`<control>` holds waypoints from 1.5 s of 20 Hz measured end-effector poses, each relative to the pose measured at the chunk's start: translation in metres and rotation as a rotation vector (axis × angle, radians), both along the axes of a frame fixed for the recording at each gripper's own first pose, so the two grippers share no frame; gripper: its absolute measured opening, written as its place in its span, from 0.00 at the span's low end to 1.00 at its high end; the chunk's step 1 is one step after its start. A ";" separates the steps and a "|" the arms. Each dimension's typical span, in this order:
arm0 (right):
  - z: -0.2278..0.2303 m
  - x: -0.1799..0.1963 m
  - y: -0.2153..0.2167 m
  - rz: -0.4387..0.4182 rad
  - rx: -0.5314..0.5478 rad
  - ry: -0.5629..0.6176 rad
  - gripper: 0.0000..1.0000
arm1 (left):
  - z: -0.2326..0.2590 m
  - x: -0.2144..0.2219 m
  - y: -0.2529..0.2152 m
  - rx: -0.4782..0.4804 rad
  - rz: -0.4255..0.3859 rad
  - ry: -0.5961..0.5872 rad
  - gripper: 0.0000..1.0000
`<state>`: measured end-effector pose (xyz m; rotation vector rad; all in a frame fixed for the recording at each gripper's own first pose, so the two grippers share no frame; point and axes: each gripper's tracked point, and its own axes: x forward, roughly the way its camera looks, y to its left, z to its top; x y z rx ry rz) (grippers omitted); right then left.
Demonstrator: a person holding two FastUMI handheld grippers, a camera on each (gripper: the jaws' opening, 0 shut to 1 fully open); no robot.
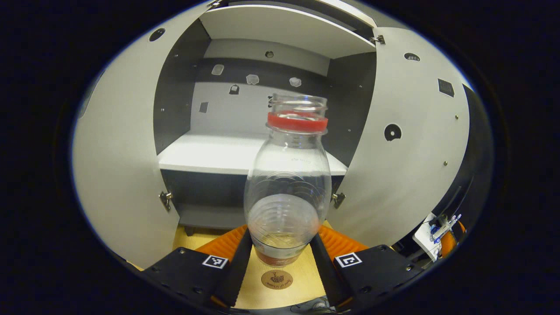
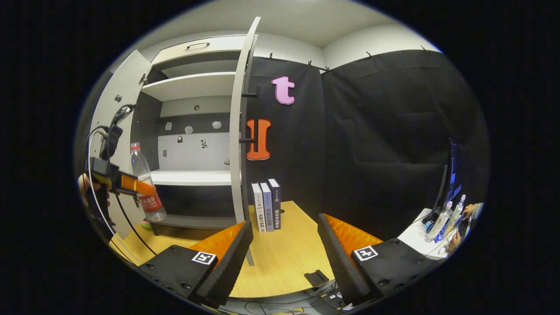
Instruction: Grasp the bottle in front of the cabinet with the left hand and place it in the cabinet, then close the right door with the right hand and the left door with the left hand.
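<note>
A clear plastic bottle (image 1: 286, 183) with a red neck ring and no cap stands tilted between my left gripper's (image 1: 280, 253) fingers, which press on its lower part. It hangs above the wooden table in front of the open cabinet (image 1: 245, 153). Both white doors are swung wide: the left door (image 1: 118, 166) and the right door (image 1: 411, 144). In the right gripper view the same bottle (image 2: 146, 186) is held by the left gripper (image 2: 131, 186) before the cabinet (image 2: 192, 177). My right gripper (image 2: 284, 249) is open, empty, near the right door's edge (image 2: 238, 131).
Three books (image 2: 267, 205) stand upright on the wooden table (image 2: 284, 262) just right of the cabinet. A side desk (image 2: 415, 238) at far right holds bottles and a monitor, with a hand there. A round brown coaster (image 1: 276, 279) lies on the table below the bottle.
</note>
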<state>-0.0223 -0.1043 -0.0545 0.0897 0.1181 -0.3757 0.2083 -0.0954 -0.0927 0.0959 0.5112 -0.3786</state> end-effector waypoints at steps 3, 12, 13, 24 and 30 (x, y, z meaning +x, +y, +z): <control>-0.001 -0.004 -0.006 -0.014 -0.001 -0.002 0.98 | 0.024 0.026 -0.011 0.005 -0.013 -0.034 0.75; -0.004 -0.022 -0.042 -0.111 0.007 0.001 0.98 | 0.061 0.108 -0.038 0.031 -0.028 -0.081 0.75; -0.004 -0.026 -0.047 -0.123 0.008 0.001 0.98 | 0.065 0.118 -0.040 0.040 -0.026 -0.089 0.75; -0.010 -0.048 -0.080 -0.209 0.021 0.013 0.98 | 0.050 0.199 -0.052 0.109 0.034 -0.061 0.74; -0.015 -0.061 -0.089 -0.233 0.027 0.018 0.98 | 0.025 0.208 -0.057 0.097 0.040 0.017 0.75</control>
